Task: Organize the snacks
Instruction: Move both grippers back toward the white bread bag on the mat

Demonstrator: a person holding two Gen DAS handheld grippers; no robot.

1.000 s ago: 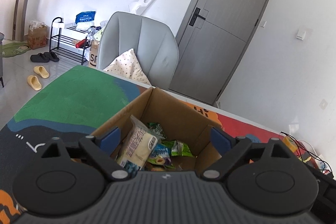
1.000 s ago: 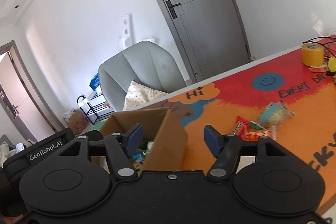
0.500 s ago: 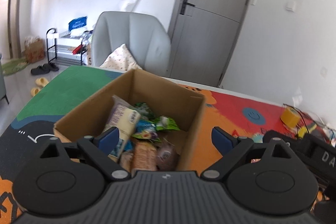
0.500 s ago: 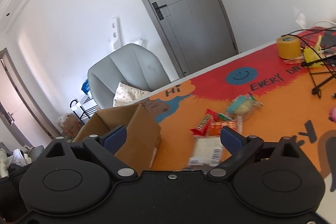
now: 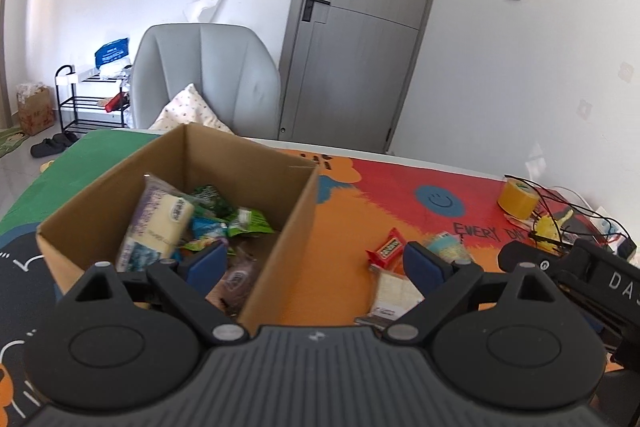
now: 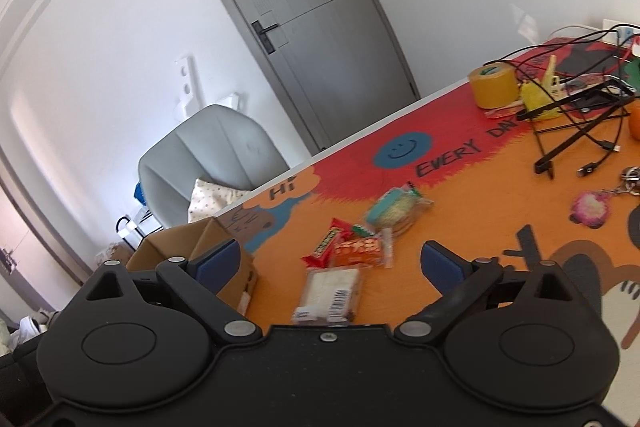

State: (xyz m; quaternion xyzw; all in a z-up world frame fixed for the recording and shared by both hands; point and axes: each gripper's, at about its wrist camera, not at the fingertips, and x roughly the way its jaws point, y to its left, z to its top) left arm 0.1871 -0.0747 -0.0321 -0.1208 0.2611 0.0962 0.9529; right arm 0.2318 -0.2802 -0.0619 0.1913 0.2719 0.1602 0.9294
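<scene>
A cardboard box (image 5: 276,223) (image 6: 224,247) stands on the colourful table mat and holds several snack packs, a pale yellow one (image 5: 160,223) leaning at its left. Right of the box lie loose snacks: a white flat pack (image 6: 332,293) (image 5: 394,293), a red bar (image 6: 326,245) (image 5: 388,249), an orange pack (image 6: 358,249) and a clear pack of pale crackers (image 6: 396,207) (image 5: 444,245). My left gripper (image 5: 316,263) is open and empty over the box's right wall. My right gripper (image 6: 332,265) is open and empty just above the white pack.
A yellow tape roll (image 6: 494,87), a yellow toy, black cables (image 6: 580,123) and a pink keyring (image 6: 592,209) lie at the table's right. A grey chair (image 5: 204,75) with a cushion stands behind the far edge. The right gripper's body (image 5: 580,275) shows at the left wrist view's right.
Both grippers have swung to the right, away from the box. The loose snacks have come into view, and the right gripper's fingers stand wider apart.
</scene>
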